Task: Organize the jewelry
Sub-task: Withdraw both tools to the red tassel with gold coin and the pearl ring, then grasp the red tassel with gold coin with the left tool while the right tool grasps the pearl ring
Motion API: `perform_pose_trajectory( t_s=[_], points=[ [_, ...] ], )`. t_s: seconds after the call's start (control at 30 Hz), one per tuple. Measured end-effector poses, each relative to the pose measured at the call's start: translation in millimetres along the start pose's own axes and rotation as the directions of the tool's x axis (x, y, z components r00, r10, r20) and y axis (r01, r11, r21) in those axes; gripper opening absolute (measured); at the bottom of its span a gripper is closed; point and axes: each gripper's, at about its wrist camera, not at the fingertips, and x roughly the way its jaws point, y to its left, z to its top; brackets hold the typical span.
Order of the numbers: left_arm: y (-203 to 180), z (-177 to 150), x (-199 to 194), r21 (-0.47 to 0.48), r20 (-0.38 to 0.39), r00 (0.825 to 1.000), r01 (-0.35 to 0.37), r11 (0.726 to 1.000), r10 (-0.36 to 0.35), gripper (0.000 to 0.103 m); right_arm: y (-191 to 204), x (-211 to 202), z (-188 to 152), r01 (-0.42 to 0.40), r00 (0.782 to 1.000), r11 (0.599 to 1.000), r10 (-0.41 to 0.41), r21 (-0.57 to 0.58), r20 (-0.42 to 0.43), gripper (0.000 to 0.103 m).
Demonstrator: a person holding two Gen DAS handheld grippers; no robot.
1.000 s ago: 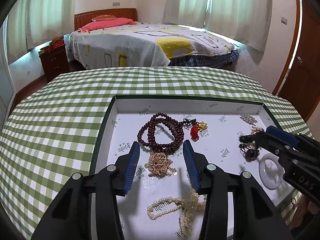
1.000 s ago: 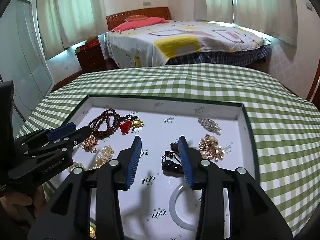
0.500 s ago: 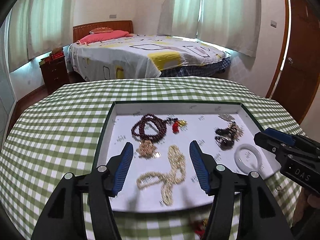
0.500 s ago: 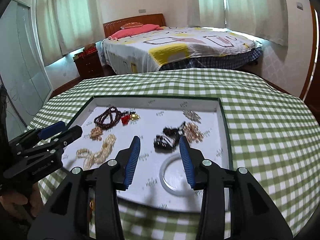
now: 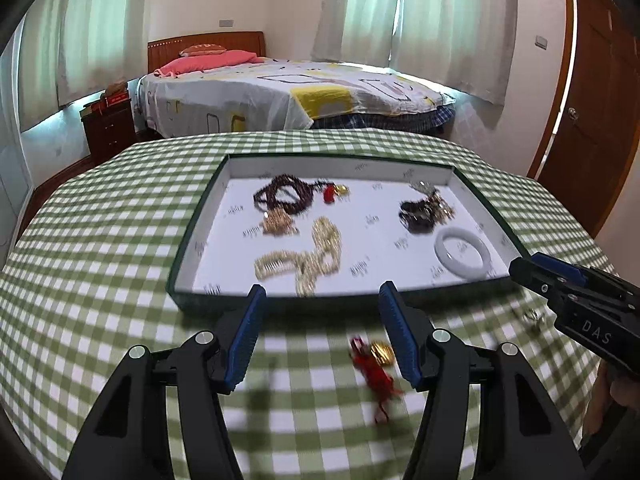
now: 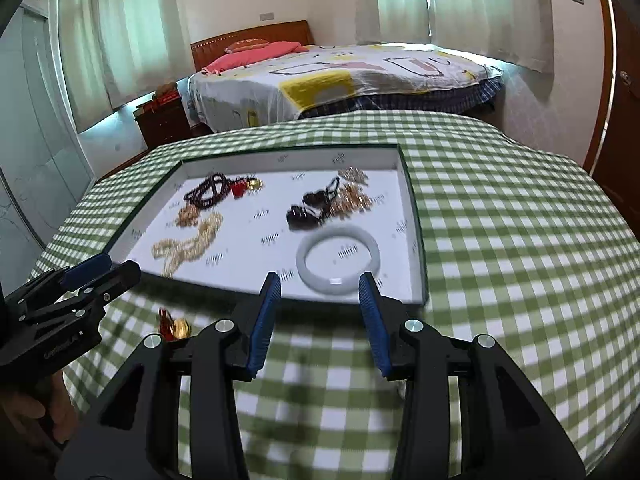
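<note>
Green-checked cloth is spread over the desk point(image 5: 100, 264), where a shallow white-lined tray point(image 5: 208, 216) is set to keep the jewelry together. Pearl strands point(image 5: 308, 256), a dark bead string point(image 5: 280, 196) and a pale bangle point(image 5: 462, 252) are laid apart inside it. A red-and-gold charm point(image 5: 374, 360) is seen outside on the cloth, between the left tool's point(image 5: 320, 334) parted, empty fingers. The right tool point(image 6: 318, 320) is likewise held open, gripping nothing.

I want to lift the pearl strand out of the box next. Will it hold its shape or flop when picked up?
Probably floppy: the pearl strand lies in loose, crossing loops on the box floor, so it would likely drape and dangle from one grip point. Its small round beads look smooth, so they may slip between the pads. Pushed, it would likely bunch rather than slide whole.
</note>
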Motion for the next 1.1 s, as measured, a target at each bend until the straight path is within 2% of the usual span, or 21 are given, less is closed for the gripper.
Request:
perform_pose_trajectory(
  t_s=[0.2,0.6,0.73,0.8,0.83,0.87,1.1],
  points=[
    [-14,-21,-2,0.02,-0.035,0.999,0.018,1.0,-0.018,0.057,-8,-9,-21,0.006,1.0,1.0,-0.005,0.022,-0.019,0.04],
    [-28,-35,17,0.046,-0.09,0.996,0.018,0.999,-0.014,0.056,-23,-13,-39,0.035,0.999,0.998,-0.034,0.047,-0.038,0.04],
    [-29,-38,24,0.053,-0.116,0.993,0.024,0.998,-0.018,0.044,-30,-14,-40,0.05,0.998,0.997,-0.048,0.059,-0.036,0.04],
    [-27,-38,24,0.051,-0.116,0.993,0.033,0.998,-0.027,0.028,-32,-13,-41,0.059,0.998,0.996,-0.056,0.066,-0.038,0.041],
    [-26,-39,24,0.062,-0.112,0.993,0.027,0.998,-0.02,0.024,-34,-12,-41,0.066,0.997,0.995,-0.064,0.071,-0.04,0.042],
    [-26,-39,24,0.07,-0.112,0.994,0.022,0.997,-0.014,0.013,-36,-11,-41,0.07,0.997,0.995,-0.067,0.074,-0.041,0.045],
    [-15,-40,19,0.061,-0.112,0.993,0.033,0.998,-0.026,0.01,-42,-5,-42,0.095,0.994,0.993,-0.09,0.077,-0.059,0.045]
  ],
)
